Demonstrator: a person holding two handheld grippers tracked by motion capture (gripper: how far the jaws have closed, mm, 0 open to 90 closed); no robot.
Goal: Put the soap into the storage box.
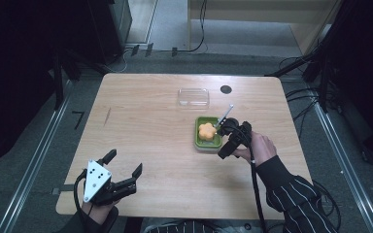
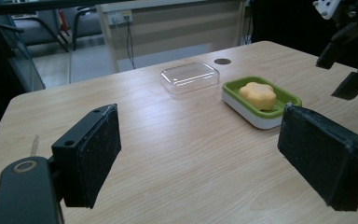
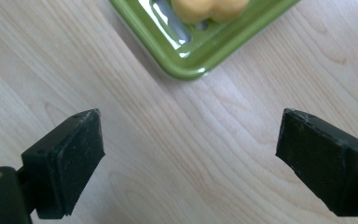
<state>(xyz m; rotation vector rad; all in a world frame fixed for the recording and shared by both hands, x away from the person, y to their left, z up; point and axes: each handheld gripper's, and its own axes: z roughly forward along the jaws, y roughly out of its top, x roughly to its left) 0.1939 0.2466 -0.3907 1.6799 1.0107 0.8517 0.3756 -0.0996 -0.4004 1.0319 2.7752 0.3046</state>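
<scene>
Right gripper hangs just beside the green dish, jaws spread wide and empty over bare wood. In the dish sits the soap, orange, flower-shaped, lying flat with no real long axis. The dish's long side runs away from the person. I'd guess the soap is firm, light, maybe slick: best pinched across opposite lobes. A clear lid rests farther back. Left gripper waits near the table's front edge, open, nothing held.
</scene>
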